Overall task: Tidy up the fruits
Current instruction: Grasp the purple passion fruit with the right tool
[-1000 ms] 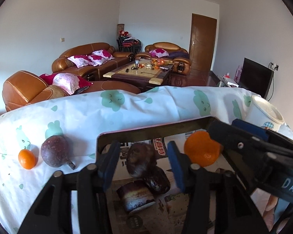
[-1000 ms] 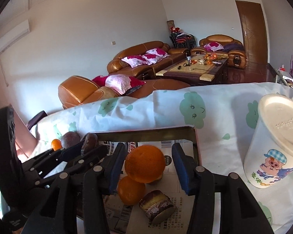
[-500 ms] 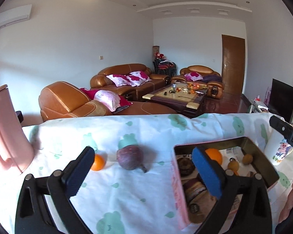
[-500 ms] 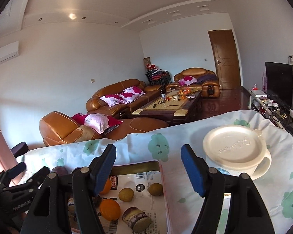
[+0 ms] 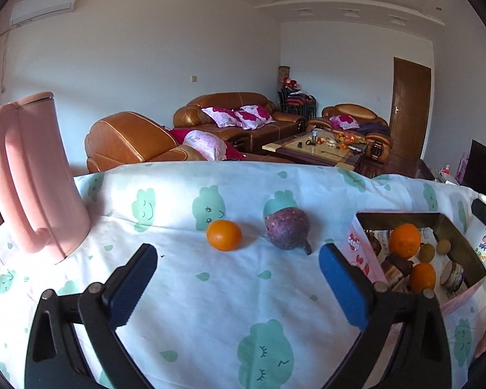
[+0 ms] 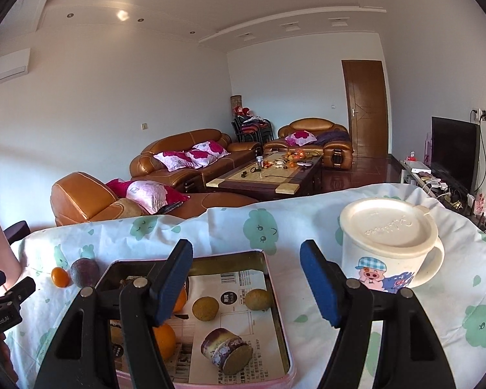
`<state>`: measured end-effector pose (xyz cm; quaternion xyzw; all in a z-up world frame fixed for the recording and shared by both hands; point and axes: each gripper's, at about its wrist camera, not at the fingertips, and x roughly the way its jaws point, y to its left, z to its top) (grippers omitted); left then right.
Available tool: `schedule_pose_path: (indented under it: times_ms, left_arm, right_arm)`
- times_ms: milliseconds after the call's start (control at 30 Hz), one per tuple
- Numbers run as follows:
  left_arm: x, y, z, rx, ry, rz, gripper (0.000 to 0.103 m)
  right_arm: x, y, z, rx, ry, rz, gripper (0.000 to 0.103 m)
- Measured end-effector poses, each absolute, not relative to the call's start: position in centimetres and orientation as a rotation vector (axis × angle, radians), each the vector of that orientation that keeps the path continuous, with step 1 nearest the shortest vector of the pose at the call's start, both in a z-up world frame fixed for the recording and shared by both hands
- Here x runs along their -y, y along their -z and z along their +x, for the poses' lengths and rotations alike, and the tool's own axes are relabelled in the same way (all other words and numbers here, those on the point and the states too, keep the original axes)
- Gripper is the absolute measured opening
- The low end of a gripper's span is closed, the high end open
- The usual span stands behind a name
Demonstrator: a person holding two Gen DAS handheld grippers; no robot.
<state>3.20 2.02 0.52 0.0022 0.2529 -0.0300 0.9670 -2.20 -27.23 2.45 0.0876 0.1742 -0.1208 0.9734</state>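
A small orange and a dark purple round fruit lie loose on the cloud-print cloth. My left gripper hangs just in front of them, open wide and empty. To the right stands a pink tin box lined with paper. It holds two oranges, brown round fruits and a cut purple-skinned chunk. My right gripper hovers over the box's near right side, open, with nothing between its pads.
A tall pink kettle stands at the table's left end. A white lidded cartoon mug sits right of the box. The table's far edge drops off toward brown sofas and a coffee table.
The left gripper let go of a dark fruit in the box, opened wide and swung left to the loose orange and purple fruit. The right gripper released its orange into the box and drew back.
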Motion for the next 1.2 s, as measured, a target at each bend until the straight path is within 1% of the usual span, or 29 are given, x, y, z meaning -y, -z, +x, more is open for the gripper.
schedule_pose_path:
  times_ms: [233,467,733,900,1000,1200]
  left_arm:
    - [-3.3,-0.4,3.2,-0.522,0.048,0.047,0.102]
    - [-6.7,-0.4,4.0,-0.525,0.012,0.064,0.102]
    - [-10.7,-0.2,5.1,-0.535,-0.019,0.052,0.102]
    - [-12.0,0.0,5.9,-0.546,-0.069,0.076,0.102]
    - [-12.6,0.2,6.4,-0.574,-0.091,0.068,0.102]
    - [-13.2,0.6,6.8,-0.605,-0.112,0.057,0.102]
  right_arm:
    - [24.5,-2.1,-3.0,-0.374,0.238,0.185,0.070]
    - [19.8,-2.1,-2.5,-0.386,0.176,0.164,0.070]
    - [14.2,-2.1,0.1,-0.414,0.088,0.159,0.070]
    - [10.1,-2.1,2.4,-0.430,0.028,0.097,0.070]
    - [7.4,-1.7,5.0,-0.484,0.019,0.023,0.070]
    - [4.8,0.5,11.2,-0.667,-0.018,-0.046,0.070]
